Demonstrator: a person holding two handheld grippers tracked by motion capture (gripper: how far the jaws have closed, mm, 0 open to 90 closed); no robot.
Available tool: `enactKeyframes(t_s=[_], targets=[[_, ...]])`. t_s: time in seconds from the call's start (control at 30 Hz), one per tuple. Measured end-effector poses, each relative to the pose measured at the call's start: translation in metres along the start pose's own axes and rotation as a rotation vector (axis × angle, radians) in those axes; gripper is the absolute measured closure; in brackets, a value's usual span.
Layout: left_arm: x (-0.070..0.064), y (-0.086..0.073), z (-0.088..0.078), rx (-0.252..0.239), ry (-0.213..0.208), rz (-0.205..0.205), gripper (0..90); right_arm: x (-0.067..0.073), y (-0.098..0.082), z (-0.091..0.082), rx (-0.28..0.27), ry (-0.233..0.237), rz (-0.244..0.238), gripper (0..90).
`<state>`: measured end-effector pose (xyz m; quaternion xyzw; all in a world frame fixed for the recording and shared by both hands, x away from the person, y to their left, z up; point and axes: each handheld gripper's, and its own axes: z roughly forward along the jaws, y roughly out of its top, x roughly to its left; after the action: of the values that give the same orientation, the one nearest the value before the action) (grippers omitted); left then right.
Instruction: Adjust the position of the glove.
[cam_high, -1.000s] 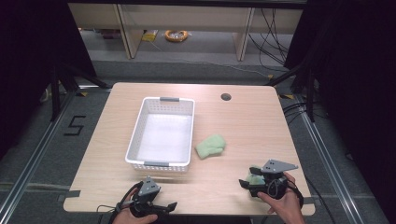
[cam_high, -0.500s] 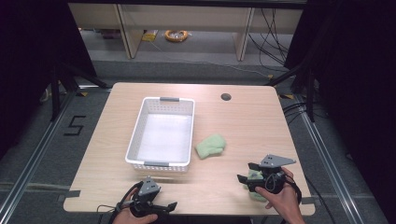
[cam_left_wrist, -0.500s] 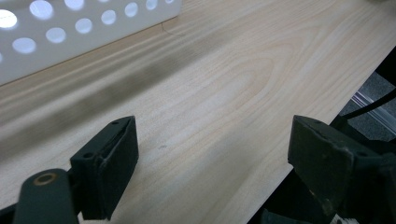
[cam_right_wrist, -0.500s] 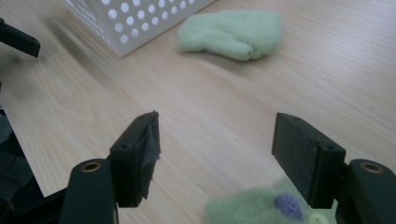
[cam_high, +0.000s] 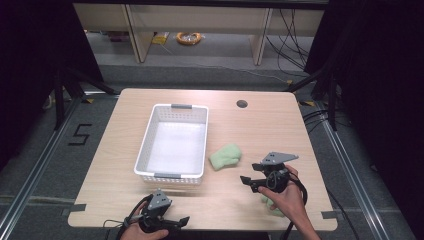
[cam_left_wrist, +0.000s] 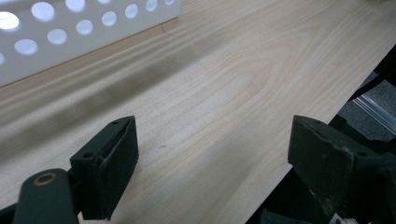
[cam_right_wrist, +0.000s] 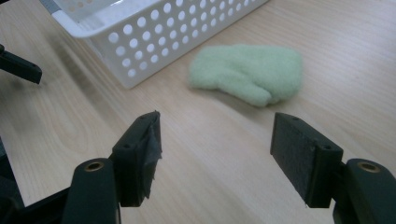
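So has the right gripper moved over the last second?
Yes. The right gripper has shifted left and slightly forward, toward the green mitten and the white basket, which both stayed put.

Looking down and forward from above the near edge of the desk (cam_high: 260, 130), far off, whole top in frame, floor beyond at the upper edge. Riding low on the left tool (cam_left_wrist: 210, 177), close to the wood, white basket (cam_left_wrist: 70, 32) wall at upper left. Riding low on the right tool (cam_right_wrist: 215, 154), same basket (cam_right_wrist: 154, 37) at upper left, green mitten (cam_right_wrist: 247, 72) at upper centre. Shared by all 3: basket (cam_high: 172, 140) and desk.
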<state>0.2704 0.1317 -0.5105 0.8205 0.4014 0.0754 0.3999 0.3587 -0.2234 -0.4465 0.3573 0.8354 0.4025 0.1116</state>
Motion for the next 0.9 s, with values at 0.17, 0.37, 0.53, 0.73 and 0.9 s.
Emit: enactKeyframes(t_s=[0.17,0.37,0.53,0.73,0.9], targets=[[0.000,0.000,0.000,0.005,-0.005,-0.001,15.9,-0.007,0.016,0.013,0.013,0.005,-0.018,41.0],[0.000,0.000,0.000,-0.001,0.001,-0.001,16.0,-0.013,0.036,0.036,0.048,-0.002,-0.030,46.5],[0.000,0.000,0.000,-0.003,0.002,-0.001,15.9,-0.017,0.049,0.057,0.066,-0.009,-0.032,48.6],[0.000,0.000,0.000,-0.004,0.000,-0.002,15.9,-0.019,0.058,0.076,0.102,-0.023,-0.022,52.7],[0.001,0.001,-0.002,0.016,0.002,0.006,15.9,-0.022,0.062,0.086,0.130,-0.027,0.012,57.8]])
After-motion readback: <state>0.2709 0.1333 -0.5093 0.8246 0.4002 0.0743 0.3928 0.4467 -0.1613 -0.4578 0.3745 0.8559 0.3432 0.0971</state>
